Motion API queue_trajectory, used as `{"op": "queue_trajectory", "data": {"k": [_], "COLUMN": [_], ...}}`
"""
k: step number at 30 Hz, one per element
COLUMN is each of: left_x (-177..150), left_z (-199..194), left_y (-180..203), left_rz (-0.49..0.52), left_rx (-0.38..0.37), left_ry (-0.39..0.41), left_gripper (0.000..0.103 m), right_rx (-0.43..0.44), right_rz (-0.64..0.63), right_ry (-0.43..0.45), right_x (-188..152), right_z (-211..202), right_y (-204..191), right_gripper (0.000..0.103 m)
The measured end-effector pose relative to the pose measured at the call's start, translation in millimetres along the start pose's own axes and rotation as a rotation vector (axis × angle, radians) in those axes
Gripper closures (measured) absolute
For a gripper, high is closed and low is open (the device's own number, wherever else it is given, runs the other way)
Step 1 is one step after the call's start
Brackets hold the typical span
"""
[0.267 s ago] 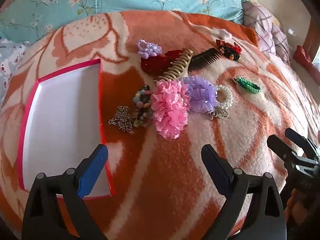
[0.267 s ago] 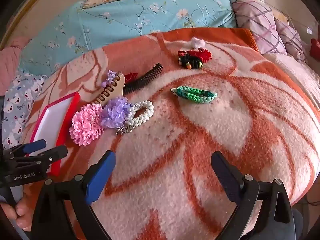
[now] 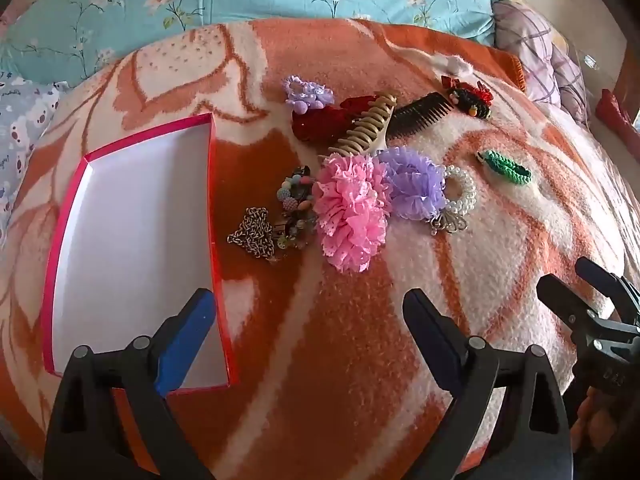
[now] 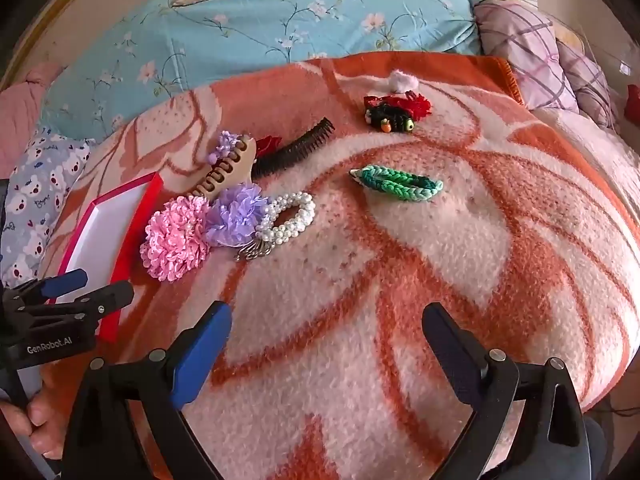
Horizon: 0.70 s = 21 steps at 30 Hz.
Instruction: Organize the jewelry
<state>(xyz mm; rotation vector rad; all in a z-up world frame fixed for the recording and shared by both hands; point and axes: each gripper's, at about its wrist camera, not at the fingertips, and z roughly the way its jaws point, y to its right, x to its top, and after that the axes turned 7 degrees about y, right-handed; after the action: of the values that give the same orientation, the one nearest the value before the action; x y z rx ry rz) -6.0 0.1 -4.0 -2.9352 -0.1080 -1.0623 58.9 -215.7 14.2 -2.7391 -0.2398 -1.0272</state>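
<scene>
Jewelry lies scattered over an orange-and-cream blanket (image 3: 360,360) on a bed, none of it yet in the red-rimmed box (image 3: 214,208) with the white floor, which sits at the left of the spread. Both tools hang above the blanket with nothing between their fingers: the left gripper (image 3: 308,332) stands spread wide, its left finger over the box's near corner, and the right gripper (image 4: 326,344) is spread just as wide over bare blanket. The relation that matters for a first pick is who is nearer what. Ahead of the left gripper lies the dense cluster: a gold chain (image 3: 254,234) just beside the box, a beaded bunch (image 3: 296,200) touching it, then a pink ruffled scrunchie (image 3: 352,212) pressed against a purple scrunchie (image 3: 414,184). Ahead of the right gripper and slightly to its left is the pearl bracelet (image 4: 288,216), touching the purple scrunchie, with a small metal clip (image 4: 252,252) at its near edge; the green braided clip (image 4: 396,184) lies well apart, its long axis running left to right across the view, so fingers would probably close best across its short width. Farther back sit a tan claw clip (image 4: 224,172), a dark comb (image 4: 296,148) and a red-and-black piece (image 4: 396,114). The left gripper looks better placed for the chain, being nearest the box.
</scene>
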Motion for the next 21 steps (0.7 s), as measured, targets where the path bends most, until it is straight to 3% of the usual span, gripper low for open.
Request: {"op": "queue_trajectory", "data": {"k": [21], "left_x": [2.5], "left_z": [-0.1], "left_y": [2.4], "left_rz": [0.006], "left_rx": [0.018], "left_ry": [-0.01], "left_gripper": [0.007], "right_rx": [0.019], "right_rz": [0.002], "right_ry": [-0.024], "right_x": [1.8], "right_z": [-3.3], "right_y": [-0.6], "right_gripper": [0.006]}}
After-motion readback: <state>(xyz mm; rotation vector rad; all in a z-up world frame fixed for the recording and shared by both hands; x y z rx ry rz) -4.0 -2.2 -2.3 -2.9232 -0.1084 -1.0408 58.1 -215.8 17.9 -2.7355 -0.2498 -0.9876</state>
